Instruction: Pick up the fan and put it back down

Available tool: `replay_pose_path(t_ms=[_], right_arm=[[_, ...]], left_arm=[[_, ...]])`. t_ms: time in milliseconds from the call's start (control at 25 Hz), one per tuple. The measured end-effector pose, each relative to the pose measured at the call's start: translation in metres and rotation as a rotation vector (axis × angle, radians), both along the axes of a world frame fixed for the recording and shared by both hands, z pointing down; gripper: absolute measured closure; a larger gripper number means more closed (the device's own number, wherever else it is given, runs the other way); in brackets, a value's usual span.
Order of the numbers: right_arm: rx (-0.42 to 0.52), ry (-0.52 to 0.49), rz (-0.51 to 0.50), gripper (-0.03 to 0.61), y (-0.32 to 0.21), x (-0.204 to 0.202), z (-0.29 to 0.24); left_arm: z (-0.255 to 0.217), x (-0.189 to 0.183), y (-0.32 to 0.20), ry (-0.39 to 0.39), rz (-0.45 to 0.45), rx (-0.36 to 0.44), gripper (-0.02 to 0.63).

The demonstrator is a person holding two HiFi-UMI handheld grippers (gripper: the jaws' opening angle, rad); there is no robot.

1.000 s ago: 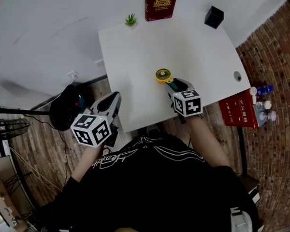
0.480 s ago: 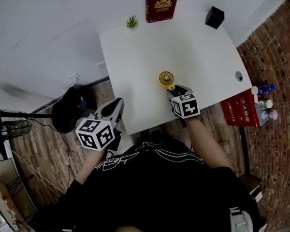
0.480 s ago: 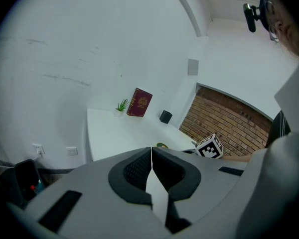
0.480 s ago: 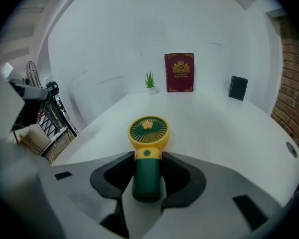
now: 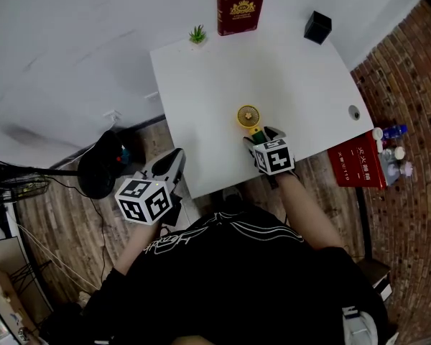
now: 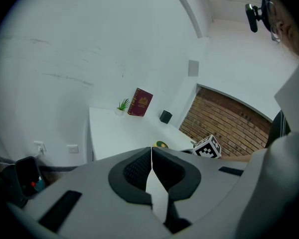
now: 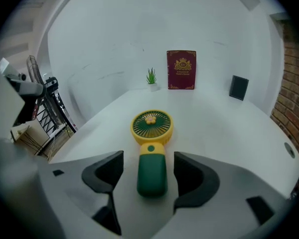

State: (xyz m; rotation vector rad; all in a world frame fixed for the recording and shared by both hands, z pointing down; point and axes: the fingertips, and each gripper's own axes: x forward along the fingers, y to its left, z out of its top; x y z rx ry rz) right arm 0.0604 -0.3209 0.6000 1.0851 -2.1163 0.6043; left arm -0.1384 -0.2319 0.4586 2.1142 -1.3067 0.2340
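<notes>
The small fan (image 5: 248, 116), with a yellow head and a green handle, lies flat on the white table (image 5: 223, 63) near its front edge. My right gripper (image 5: 262, 136) stands over the handle. In the right gripper view the fan (image 7: 152, 148) lies between the jaws of the right gripper (image 7: 149, 173), which have just been opening. A gap shows on each side of the handle and the pads do not touch it. My left gripper (image 5: 174, 160) hangs off the table's left front corner. In the left gripper view, the left gripper (image 6: 151, 171) is shut on nothing.
A red book (image 5: 239, 9) stands at the table's far edge, with a small potted plant (image 5: 197, 34) to its left and a black box (image 5: 317, 26) to its right. A cable hole (image 5: 353, 112) is near the right edge. A red box (image 5: 357, 162) sits beyond the right edge.
The right gripper came down with the fan, which now rests on the table. Its jaws have spread away from the handle. The left gripper has hardly moved.
</notes>
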Motion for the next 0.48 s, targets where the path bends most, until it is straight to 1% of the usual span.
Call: replay_pose_path(t_ms=[160, 280, 360, 480], right_arm=[[0.043, 0.003, -0.001, 0.256, 0.007, 0.004, -0.015], [0.065, -0.022, 0.0, 0.265, 0.015, 0.004, -0.032], [0.08, -0.073, -0.001, 0.279, 0.024, 0.002, -0.046], [0.084, -0.206, -0.003, 0.301, 0.043, -0.005, -0.073]], left_arm=[[-0.002, 0.002, 0.008, 0.007, 0.005, -0.001, 0.58], [-0.002, 0.005, 0.017, 0.014, 0.018, -0.008, 0.58], [-0.003, 0.009, 0.024, 0.018, 0.029, -0.008, 0.58], [-0.008, 0.015, 0.035, 0.022, 0.049, 0.004, 0.58]])
